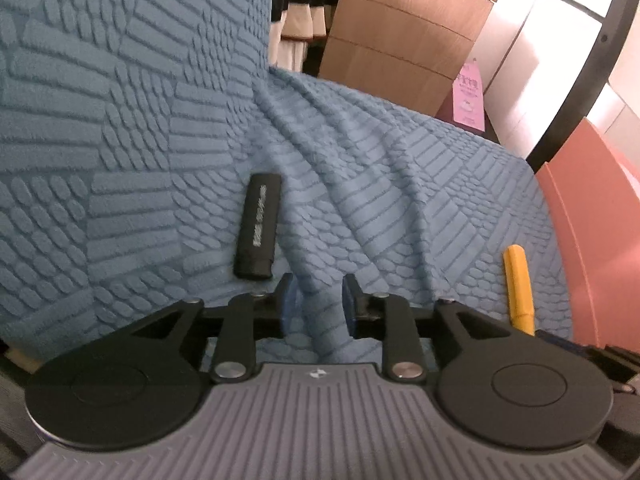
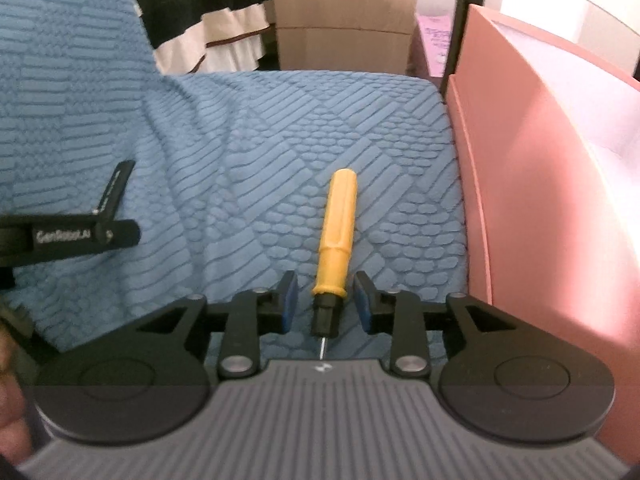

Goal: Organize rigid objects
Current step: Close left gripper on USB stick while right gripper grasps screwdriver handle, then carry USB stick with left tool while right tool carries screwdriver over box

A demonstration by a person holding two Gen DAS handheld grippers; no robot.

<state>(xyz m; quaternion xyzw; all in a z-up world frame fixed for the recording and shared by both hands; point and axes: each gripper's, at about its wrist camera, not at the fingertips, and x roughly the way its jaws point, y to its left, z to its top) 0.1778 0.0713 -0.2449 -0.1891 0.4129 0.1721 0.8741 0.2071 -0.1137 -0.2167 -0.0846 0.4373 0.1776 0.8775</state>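
Progress: nothing looks sorted yet; both objects lie loose on the blue textured cover (image 1: pixel 400 184); pink box (image 2: pixel 520 160) at far right is the likely destination, a guess only
Black bar (image 1: pixel 259 226): flat on cover, left of centre, just ahead-left of left gripper (image 1: pixel 318 300); jaws slightly apart, only a fabric ridge between, nothing held
Yellow screwdriver (image 2: pixel 336 236): black collar between right gripper (image 2: pixel 326 304) pads, small gaps either side; not gripped
Room: open cover ahead; folds mid-left; box wall close on right

you see a yellow screwdriver (image 2: pixel 338 232), a black bar (image 1: pixel 258 226), blue ribbed cloth (image 1: pixel 400 184) and a pink box (image 2: pixel 540 184).
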